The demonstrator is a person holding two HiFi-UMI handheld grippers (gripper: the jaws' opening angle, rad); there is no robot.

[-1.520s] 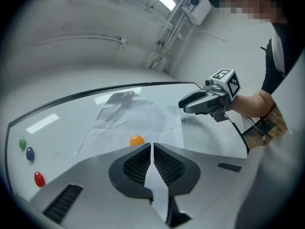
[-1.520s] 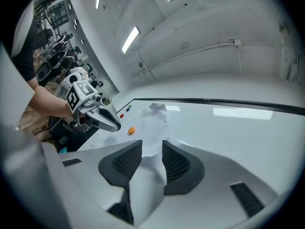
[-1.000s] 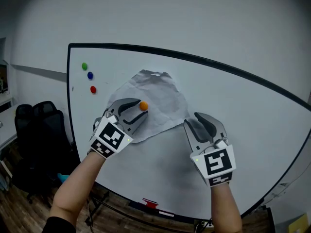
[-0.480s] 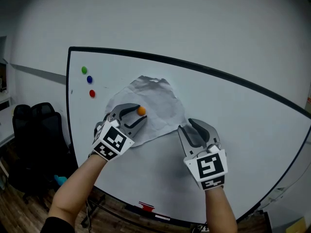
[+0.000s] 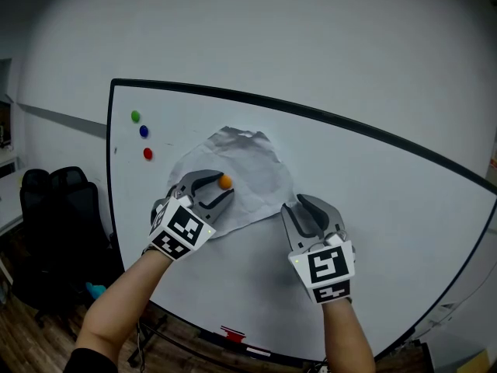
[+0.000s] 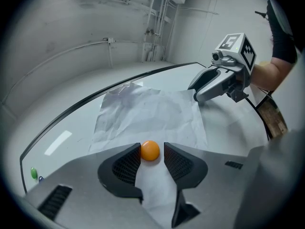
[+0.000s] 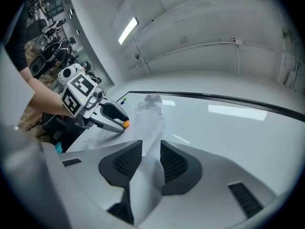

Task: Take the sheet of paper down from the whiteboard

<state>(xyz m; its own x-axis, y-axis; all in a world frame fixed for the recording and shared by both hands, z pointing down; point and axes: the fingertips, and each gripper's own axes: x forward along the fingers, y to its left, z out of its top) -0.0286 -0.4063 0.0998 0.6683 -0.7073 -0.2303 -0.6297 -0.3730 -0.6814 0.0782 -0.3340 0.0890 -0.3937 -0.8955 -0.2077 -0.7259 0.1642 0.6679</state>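
A crumpled grey sheet of paper [image 5: 248, 165] hangs on the whiteboard [image 5: 388, 200], pinned by an orange magnet [image 5: 225, 182]. My left gripper [image 5: 220, 189] is at the sheet's lower left; in the left gripper view its jaws sit shut on the orange magnet [image 6: 150, 150]. My right gripper [image 5: 301, 213] is at the sheet's lower right corner. In the right gripper view the paper [image 7: 153, 123] runs up between the narrow jaws of the right gripper [image 7: 151, 159], which is shut on it.
Green [image 5: 135, 116], blue [image 5: 144, 131] and red [image 5: 147, 154] magnets sit at the board's upper left. A black office chair [image 5: 54, 200] stands left of the board. A red marker [image 5: 233, 334] lies on the tray at the board's bottom edge.
The right gripper has moved left and up to the paper's lower right corner and its jaws have narrowed on it. The left jaws have drawn in around the orange magnet.
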